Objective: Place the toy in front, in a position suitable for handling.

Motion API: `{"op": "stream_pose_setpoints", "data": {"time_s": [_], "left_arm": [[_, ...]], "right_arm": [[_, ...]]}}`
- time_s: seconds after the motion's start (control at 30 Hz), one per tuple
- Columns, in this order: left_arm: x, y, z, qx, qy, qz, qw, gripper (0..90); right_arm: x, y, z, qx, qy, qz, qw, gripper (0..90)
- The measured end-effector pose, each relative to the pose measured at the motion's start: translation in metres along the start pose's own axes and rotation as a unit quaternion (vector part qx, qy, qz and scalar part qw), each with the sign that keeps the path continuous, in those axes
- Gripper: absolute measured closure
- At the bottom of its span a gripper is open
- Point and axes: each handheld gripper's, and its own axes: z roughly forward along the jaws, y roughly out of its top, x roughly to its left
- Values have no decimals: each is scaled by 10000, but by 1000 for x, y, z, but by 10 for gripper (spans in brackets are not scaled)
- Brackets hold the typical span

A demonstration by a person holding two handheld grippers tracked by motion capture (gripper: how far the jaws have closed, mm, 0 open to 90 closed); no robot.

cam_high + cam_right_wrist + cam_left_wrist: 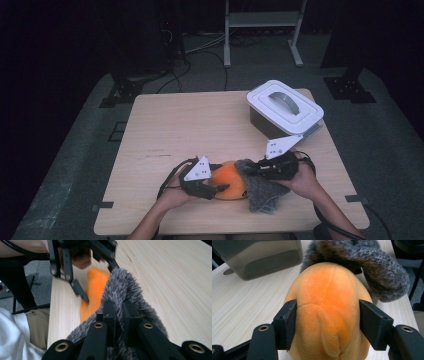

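Orange plush, a rounded soft toy (229, 180), lay near the table's front edge, about midway along it, its long axis running roughly toward the left gripper (214, 189). That gripper's jaws stood half-wide on either flank of the toy; in the left gripper view the pads (290, 325) sat against the fabric, though whether they squeezed it I could not tell. Draped over the toy's far end and spilling toward the front right corner was a shaggy grey fur cloth (262, 192). The right gripper (257, 169) was pinched tight on a fold of that cloth (122, 305), just beside the toy. A white lidded plastic box (284, 107) stood well apart at the back right corner.
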Motion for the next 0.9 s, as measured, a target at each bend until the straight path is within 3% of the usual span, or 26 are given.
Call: {"op": "stream_pose_setpoints", "data": {"time_s": [0.07, 0.17, 0.3, 0.43, 0.47, 0.6, 0.77, 0.9], "left_arm": [[0, 0, -1, 21, -13, 1, 10000, 341], [1, -1, -2, 7, -62, -41, 10000, 308], [6, -2, -3, -208, -258, -427, 9985, 248], [8, -2, -4, -218, -269, -511, 9981, 278], [8, -2, -4, -204, -235, -487, 9983, 342], [4, 3, -3, -182, -89, -325, 9993, 400], [-2, 10, 2, -170, -62, -78, 9998, 406], [-3, 9, 1, -128, -57, -80, 9999, 368]], "right_arm": [[1, 5, 8, 96, 30, -121, 9999, 819], [1, 1, 18, 189, 94, -99, 9997, 819], [-1, -8, 12, 111, 100, 39, 9999, 819], [-2, -22, 6, 226, 48, 172, 9996, 818], [-3, -27, 3, 318, 6, 225, 9992, 818], [-2, -24, -3, 375, -68, 157, 9992, 819], [5, 3, -5, 255, -68, -215, 9994, 818], [5, 18, 7, 353, -19, -377, 9987, 818]]}}
